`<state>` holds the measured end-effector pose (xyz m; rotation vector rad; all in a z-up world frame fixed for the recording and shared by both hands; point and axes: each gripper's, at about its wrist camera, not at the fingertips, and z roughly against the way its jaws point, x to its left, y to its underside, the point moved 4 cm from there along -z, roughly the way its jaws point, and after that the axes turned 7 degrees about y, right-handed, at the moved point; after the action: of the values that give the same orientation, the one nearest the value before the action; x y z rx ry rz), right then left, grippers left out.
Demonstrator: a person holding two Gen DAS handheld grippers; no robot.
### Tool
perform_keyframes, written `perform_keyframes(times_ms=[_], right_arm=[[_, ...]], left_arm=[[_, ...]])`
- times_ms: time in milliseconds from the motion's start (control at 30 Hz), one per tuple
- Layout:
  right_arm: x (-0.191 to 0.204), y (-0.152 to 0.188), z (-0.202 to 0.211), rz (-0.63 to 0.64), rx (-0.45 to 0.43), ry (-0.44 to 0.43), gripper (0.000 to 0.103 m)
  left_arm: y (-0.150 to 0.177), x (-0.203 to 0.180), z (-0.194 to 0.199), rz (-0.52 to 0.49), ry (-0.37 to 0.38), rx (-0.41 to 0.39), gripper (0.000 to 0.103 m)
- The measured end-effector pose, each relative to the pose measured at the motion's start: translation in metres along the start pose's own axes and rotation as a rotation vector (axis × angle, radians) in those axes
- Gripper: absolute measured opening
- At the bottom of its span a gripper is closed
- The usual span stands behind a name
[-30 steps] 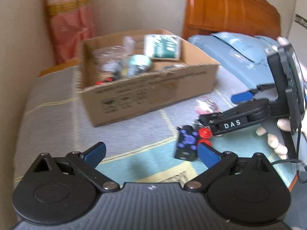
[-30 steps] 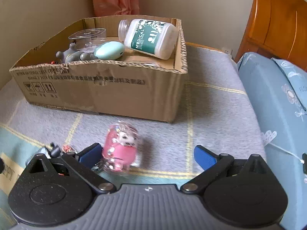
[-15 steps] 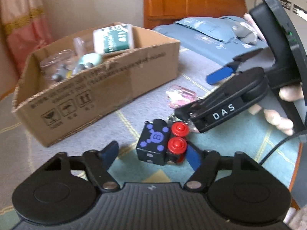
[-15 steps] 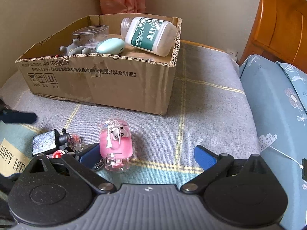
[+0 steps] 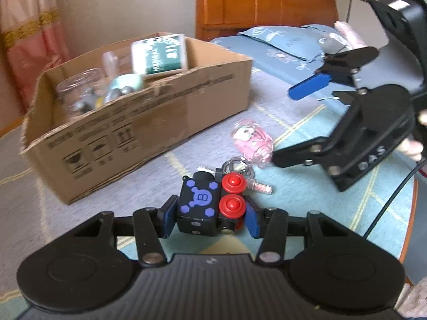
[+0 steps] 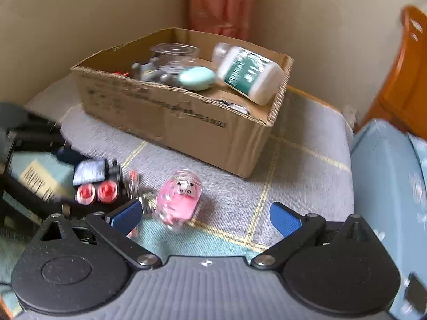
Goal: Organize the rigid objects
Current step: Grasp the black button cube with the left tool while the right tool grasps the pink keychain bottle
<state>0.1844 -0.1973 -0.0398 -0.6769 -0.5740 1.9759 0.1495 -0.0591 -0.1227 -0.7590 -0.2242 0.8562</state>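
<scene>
**Two grippers over the blanket, one toy clamped**

From the left wrist, we see our left gripper [image 5: 210, 217] closed on the black toy block [image 5: 198, 208], its blue pads pressing the block's left face and the side carrying two red buttons [image 5: 232, 194]. Just beyond lie a small glitter vial [image 5: 263, 186] and a pink clear capsule [image 5: 253, 140] on the blanket [image 5: 307, 186]. The cardboard box [image 5: 149, 125] stands behind to the left, holding a white bottle [image 5: 160, 54].

From the right wrist, our right gripper [image 6: 205, 217] is spread wide and holds nothing. The pink capsule [image 6: 180, 200] sits near its left pad, apart from it. The box [image 6: 186, 117] stands farther back.
</scene>
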Motion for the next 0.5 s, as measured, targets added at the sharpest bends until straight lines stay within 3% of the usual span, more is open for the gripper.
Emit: perform_keyframes(times_ms=[267, 500], right_arm=[[0.019, -0.002, -0.003, 0.178, -0.003, -0.071, 0.103], [0.039, -0.012, -0.017, 0.18, -0.021, -0.186, 0.086]], left_arm=[[0.012, 0.017, 0.015, 0.027, -0.042, 0.011, 0.05], [0.014, 0.019, 0.018, 0.03, -0.041, 0.009, 0.05]])
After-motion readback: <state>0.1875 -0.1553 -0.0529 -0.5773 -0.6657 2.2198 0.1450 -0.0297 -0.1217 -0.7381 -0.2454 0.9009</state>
